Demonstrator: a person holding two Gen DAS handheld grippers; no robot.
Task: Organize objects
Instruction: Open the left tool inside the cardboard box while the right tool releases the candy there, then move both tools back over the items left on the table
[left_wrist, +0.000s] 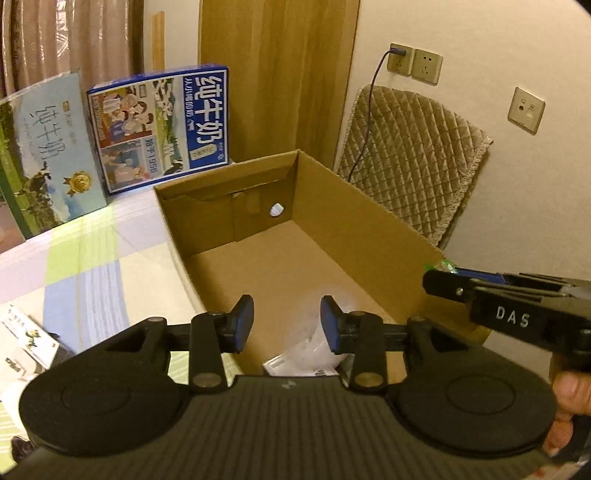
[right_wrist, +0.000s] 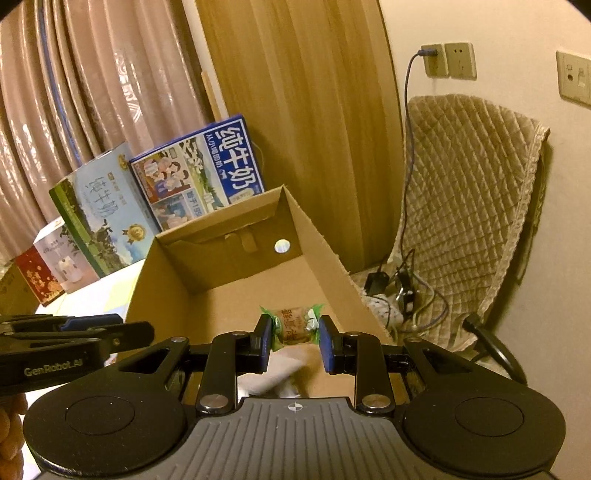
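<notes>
A small wrapped snack (right_wrist: 294, 325), brown inside clear film with green twisted ends, is clamped between the jaws of the right gripper (right_wrist: 294, 341) and held above the near end of an open cardboard box (right_wrist: 236, 291). The jaws of the left gripper (left_wrist: 287, 325) are set apart over the same box with nothing between them; below them a clear plastic packet (left_wrist: 314, 350) is seen lying on the box floor. Two milk cartons (left_wrist: 162, 129) are stood behind the box. The box is carried on a checked table (left_wrist: 85, 258). A quilted chair (right_wrist: 469, 206) and wall sockets (right_wrist: 448, 61) are seen beyond.
</notes>
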